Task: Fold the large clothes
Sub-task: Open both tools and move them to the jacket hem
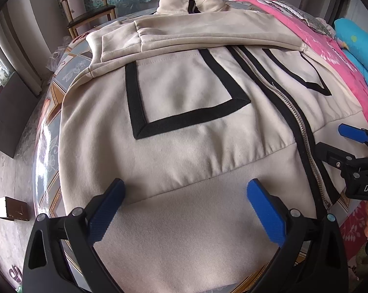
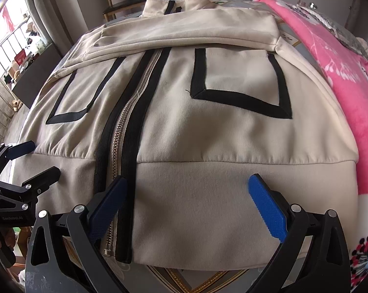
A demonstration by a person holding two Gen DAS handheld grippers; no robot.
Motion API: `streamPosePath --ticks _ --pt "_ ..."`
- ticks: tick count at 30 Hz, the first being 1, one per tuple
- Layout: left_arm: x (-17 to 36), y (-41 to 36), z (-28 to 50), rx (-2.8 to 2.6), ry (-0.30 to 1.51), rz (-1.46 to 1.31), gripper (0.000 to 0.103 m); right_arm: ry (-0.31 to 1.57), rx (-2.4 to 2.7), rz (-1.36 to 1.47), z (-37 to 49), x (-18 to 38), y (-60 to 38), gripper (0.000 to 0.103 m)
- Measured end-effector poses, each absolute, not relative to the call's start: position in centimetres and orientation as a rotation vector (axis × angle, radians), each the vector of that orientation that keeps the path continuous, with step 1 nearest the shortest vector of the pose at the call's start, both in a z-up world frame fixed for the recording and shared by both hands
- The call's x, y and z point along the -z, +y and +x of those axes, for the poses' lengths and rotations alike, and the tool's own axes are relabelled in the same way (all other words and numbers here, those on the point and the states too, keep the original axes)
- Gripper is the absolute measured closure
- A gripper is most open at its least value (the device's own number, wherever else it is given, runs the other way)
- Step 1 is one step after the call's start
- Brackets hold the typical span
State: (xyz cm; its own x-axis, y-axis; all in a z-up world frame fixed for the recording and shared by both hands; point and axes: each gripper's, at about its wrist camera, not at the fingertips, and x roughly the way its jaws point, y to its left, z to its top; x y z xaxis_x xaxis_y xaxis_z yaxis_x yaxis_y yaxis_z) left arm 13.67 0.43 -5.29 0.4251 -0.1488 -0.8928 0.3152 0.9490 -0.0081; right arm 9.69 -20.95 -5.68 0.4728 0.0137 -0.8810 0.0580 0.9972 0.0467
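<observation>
Hem of jacket: you are hovering both open, empty grippers, left and right, readying the bottom-up fold.

1. Your right gripper hangs over the hem of the cream jacket, its jaws spread wide.
2. The zipper runs from 12 down to 7 o'clock.
3. Both sleeves lie folded across the chest.
4. Your left gripper is at 9 o'clock, jaws apart.
5. A pink blanket lies at 3 o'clock.

left tool and right tool held side by side, both with fingers spread wide, gripping nothing.
</observation>
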Motion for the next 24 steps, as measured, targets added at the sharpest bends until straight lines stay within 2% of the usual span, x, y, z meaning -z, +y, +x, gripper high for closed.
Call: streamPosePath --ticks 11,17,24 --pt "3.1 1.9 12.3 0.311 1.029 0.109 0.005 1.083 0.028 0.072 9.8 5.6 -21.0 0.007" --pt "0.9 4.1 9.4 0.250 0.941 0.191 0.004 1.076 0.027 0.070 9.7 5.7 -21.0 0.007" --pt "0.9 7.4 5.3 0.191 0.897 0.196 0.005 1.067 0.021 0.066 9.4 5.7 -21.0 0.007"
